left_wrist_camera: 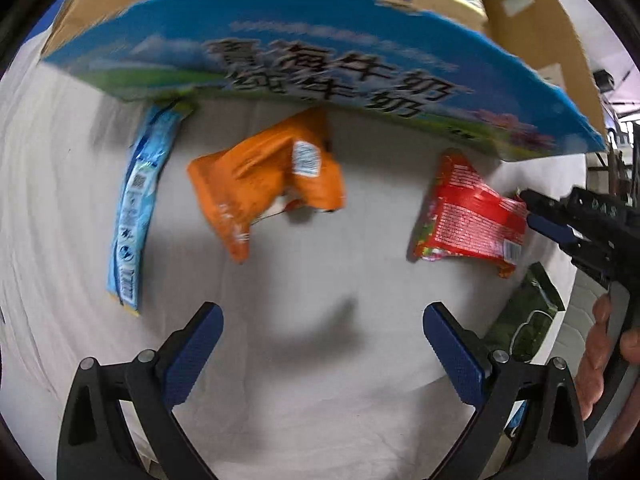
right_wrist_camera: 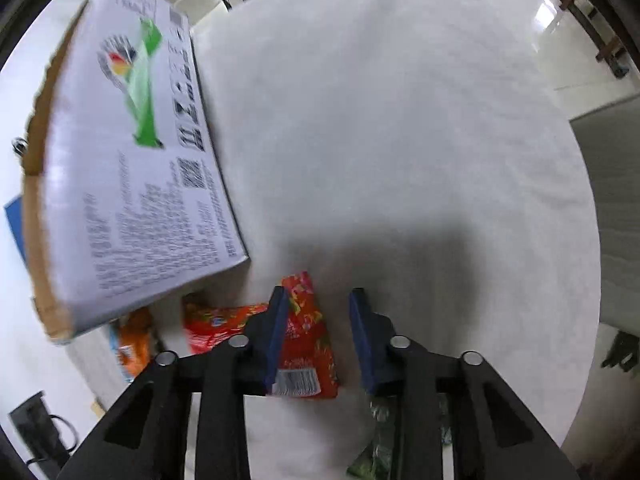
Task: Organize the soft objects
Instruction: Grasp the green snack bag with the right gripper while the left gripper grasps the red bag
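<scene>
1. Left wrist view: the left gripper point(left_wrist_camera: 322, 344) hovers with fingers spread wide, holding nothing, over the white worktop point(left_wrist_camera: 312, 400). Below the box point(left_wrist_camera: 320, 60) lie a blue packet point(left_wrist_camera: 134, 216), an orange bag point(left_wrist_camera: 264, 184) and a red bag point(left_wrist_camera: 468, 216).
2. Right wrist view: the right gripper point(right_wrist_camera: 320, 300) has its fingers parted around the red bag's point(right_wrist_camera: 306, 344) corner, beside the box point(right_wrist_camera: 132, 160); a green packet point(right_wrist_camera: 376, 444) lies underneath.

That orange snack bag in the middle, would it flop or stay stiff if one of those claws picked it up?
The orange snack bag would probably flop: it already lies creased and folded on the white cloth. It looks thin and puffy, so likely light for its size. Its glossy film may be somewhat slippery between the pads.
</scene>
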`<state>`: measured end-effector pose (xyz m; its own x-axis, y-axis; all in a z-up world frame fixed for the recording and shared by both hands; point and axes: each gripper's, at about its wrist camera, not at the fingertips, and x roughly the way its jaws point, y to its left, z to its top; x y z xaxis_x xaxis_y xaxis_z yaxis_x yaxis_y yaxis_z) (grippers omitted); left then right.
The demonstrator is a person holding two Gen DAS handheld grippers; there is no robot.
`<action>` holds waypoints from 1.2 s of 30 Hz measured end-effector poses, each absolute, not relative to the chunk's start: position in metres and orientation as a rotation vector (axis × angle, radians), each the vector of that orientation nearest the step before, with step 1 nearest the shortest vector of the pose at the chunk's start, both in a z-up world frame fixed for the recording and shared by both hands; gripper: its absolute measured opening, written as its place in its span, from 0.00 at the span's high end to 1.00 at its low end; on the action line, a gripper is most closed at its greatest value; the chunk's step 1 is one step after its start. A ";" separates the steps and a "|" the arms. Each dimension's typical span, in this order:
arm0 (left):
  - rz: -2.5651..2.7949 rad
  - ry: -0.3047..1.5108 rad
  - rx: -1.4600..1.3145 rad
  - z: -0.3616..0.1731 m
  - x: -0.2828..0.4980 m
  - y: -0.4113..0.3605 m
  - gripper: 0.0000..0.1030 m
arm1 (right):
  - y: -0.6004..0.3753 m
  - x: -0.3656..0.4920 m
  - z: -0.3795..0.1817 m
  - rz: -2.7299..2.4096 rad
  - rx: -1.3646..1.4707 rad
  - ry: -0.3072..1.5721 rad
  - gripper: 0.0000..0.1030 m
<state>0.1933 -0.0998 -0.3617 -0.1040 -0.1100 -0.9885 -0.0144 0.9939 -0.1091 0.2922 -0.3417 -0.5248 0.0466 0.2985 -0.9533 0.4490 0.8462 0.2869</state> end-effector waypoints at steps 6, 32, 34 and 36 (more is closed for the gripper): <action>-0.076 1.682 -0.126 -0.364 0.188 -0.084 0.00 | -0.289 0.266 -0.524 0.037 0.547 1.634 0.71; -0.187 1.731 0.086 -0.428 0.168 -0.102 0.49 | -0.337 0.176 -0.504 -0.234 0.546 1.632 0.27; -0.193 1.725 0.138 -0.427 0.153 -0.087 0.49 | -0.326 0.180 -0.519 -0.229 0.561 1.664 0.41; -0.207 1.727 0.163 -0.428 0.140 -0.071 0.49 | -0.315 0.177 -0.527 -0.203 0.545 1.710 0.52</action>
<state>0.1398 -0.0714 -0.4282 -0.1654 -0.0084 -0.9862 0.2249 0.9733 -0.0460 0.1774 -0.3151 -0.5271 -0.1205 0.2431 -0.9625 0.4617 0.8720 0.1625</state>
